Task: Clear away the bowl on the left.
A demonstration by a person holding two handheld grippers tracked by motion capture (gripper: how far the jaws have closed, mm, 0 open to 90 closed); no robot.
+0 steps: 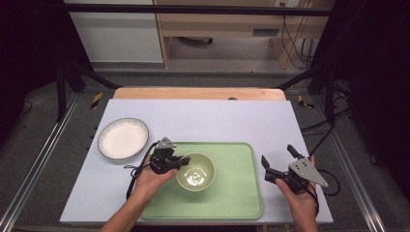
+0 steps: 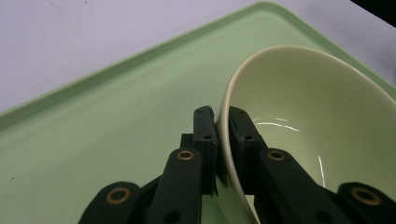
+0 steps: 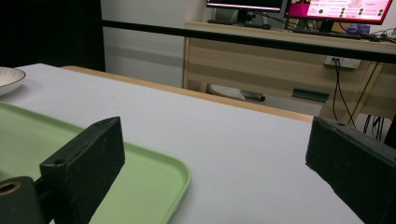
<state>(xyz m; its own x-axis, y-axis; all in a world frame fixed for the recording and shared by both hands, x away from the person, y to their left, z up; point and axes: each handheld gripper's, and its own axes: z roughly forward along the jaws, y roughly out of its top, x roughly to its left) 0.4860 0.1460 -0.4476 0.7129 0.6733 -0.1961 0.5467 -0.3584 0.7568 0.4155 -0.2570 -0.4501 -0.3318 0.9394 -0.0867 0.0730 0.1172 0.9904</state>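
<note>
One bowl (image 1: 195,171), one tray (image 1: 237,193), one plate (image 1: 123,138)

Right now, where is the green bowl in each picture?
High view: the pale green bowl sits left of middle on the green tray, the left gripper shut on its rim.
Left gripper view: the bowl is at the right, its rim pinched between the black jaws.
Right gripper view: the bowl is not in it.
Shared landmark: the green tray.

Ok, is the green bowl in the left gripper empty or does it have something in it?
Empty. The green bowl on the green tray shows only bare glazed inside with light glints; the left gripper is clamped on its rim.
</note>
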